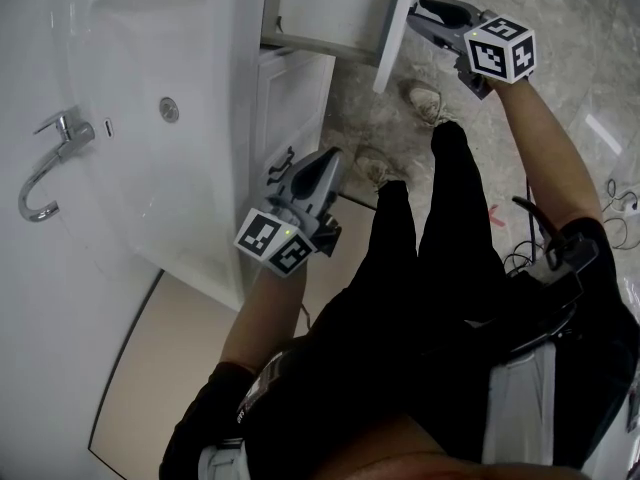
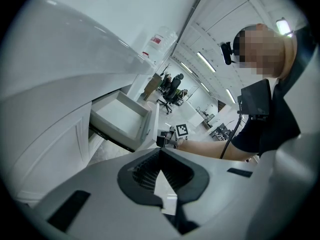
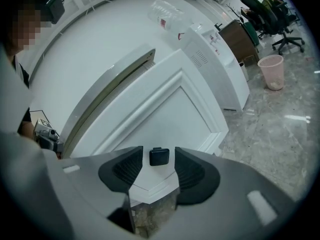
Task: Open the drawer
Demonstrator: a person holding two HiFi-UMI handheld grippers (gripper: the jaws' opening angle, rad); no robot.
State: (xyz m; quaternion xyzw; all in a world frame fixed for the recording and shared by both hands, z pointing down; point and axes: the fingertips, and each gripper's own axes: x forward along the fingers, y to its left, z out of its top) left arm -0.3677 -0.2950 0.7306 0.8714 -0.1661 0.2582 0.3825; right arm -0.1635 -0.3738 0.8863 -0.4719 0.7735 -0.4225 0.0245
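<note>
The white drawer (image 1: 330,8) of the vanity stands pulled out at the top of the head view, its front panel (image 1: 395,30) facing the floor side. In the right gripper view my right gripper (image 3: 159,157) is open around the drawer's small black square knob (image 3: 159,155), with a gap on each side between the pads and the knob. The right gripper (image 1: 415,10) sits at the panel's upper edge in the head view. My left gripper (image 1: 328,160) hangs lower, beside the cabinet door, with its jaws together on nothing. The left gripper view shows the open drawer (image 2: 122,115) from the side.
A white washbasin (image 1: 150,118) with a chrome tap (image 1: 48,166) fills the left. Below the drawer is a cabinet door with a dark handle (image 1: 281,164). The person's shoes (image 1: 425,100) stand on the stone floor near the drawer. Cables (image 1: 620,203) lie at right. A pink bin (image 3: 272,71) stands farther off.
</note>
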